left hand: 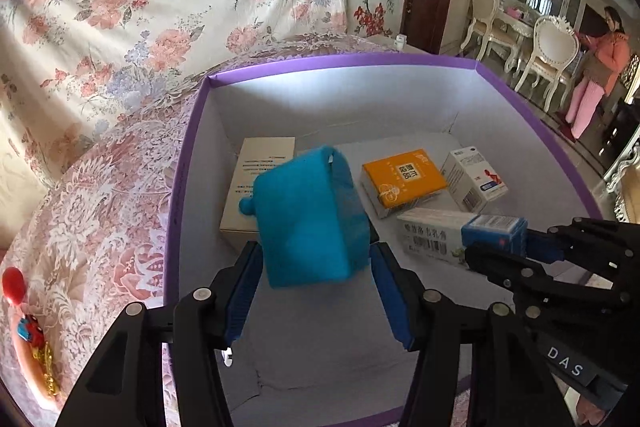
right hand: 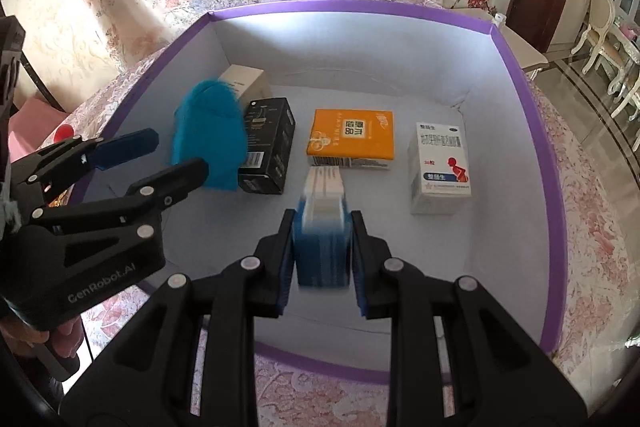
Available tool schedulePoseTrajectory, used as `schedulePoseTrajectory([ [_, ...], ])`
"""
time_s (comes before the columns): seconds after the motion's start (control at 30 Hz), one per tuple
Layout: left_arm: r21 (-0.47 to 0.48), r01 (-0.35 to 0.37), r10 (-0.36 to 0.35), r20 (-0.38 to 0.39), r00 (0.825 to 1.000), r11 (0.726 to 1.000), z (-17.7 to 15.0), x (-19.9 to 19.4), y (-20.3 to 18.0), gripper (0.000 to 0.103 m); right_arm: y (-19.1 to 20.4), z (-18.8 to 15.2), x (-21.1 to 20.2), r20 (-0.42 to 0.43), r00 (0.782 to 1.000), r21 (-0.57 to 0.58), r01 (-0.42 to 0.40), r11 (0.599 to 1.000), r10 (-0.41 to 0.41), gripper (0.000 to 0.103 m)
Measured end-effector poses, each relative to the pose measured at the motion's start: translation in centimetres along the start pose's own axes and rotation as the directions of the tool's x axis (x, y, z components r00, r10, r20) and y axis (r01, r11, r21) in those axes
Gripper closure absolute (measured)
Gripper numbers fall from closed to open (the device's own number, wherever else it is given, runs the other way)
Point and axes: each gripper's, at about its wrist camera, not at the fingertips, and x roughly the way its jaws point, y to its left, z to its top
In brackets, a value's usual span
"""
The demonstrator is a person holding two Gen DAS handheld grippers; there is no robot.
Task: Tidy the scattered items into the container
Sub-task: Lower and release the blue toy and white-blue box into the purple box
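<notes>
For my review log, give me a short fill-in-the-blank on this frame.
The container has a ___ rim. Between the black box and the white box lies an ___ box. The left gripper has its jaws ___ near the teal item. Missing: purple; orange; open.

A purple-rimmed container (right hand: pixel 524 99) with pale inner walls holds an orange box (right hand: pixel 352 137) lying flat, a white medicine box (right hand: pixel 440 167) beside it, a black box (right hand: pixel 268 147) and a beige box (right hand: pixel 248 79) at the back. A blurred teal object (left hand: pixel 308 215) hangs over the container's floor; a blue-and-white carton (right hand: pixel 322 227) sits tilted above the floor.
</notes>
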Motion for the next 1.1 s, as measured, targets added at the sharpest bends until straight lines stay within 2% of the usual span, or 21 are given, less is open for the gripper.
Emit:
schedulePoseTrajectory([
  [0.1,-0.011,0.0,0.0,0.01,1.0,1.0,0.0,-0.3,0.2,0.046,0.2,0.1,-0.3,0.009,1.0,-0.007,0.008,1.0,-0.008,0.068],
  [0.17,-0.018,0.0,0.001,0.017,1.0,1.0,0.0,-0.6,0.3,0.046,0.7,0.2,-0.7,0.031,0.999,-0.019,0.011,1.0,-0.011,0.041],
  [0.2,-0.021,0.0,0.001,0.021,1.0,1.0,-0.1,-0.7,0.4,0.046,1.0,0.2,-0.9,0.05,0.999,-0.027,0.014,1.0,-0.012,0.04],
  [0.37,-0.054,-0.002,0.004,0.04,0.999,0.999,-0.1,-1.0,1.1,0.047,1.8,0.4,-1.3,0.108,0.994,-0.009,0.03,1.0,-0.029,0.04],
  [0.57,-0.051,-0.015,0.018,0.066,0.998,0.999,-0.6,-1.4,1.0,0.047,1.9,0.2,-1.1,0.139,0.988,0.029,0.061,0.998,-0.065,0.04],
  [1.1,-0.042,-0.016,0.019,0.071,0.997,0.999,-1.1,-1.4,0.6,0.046,1.2,-0.6,-0.8,0.127,0.99,0.06,0.059,0.997,-0.066,0.04],
])
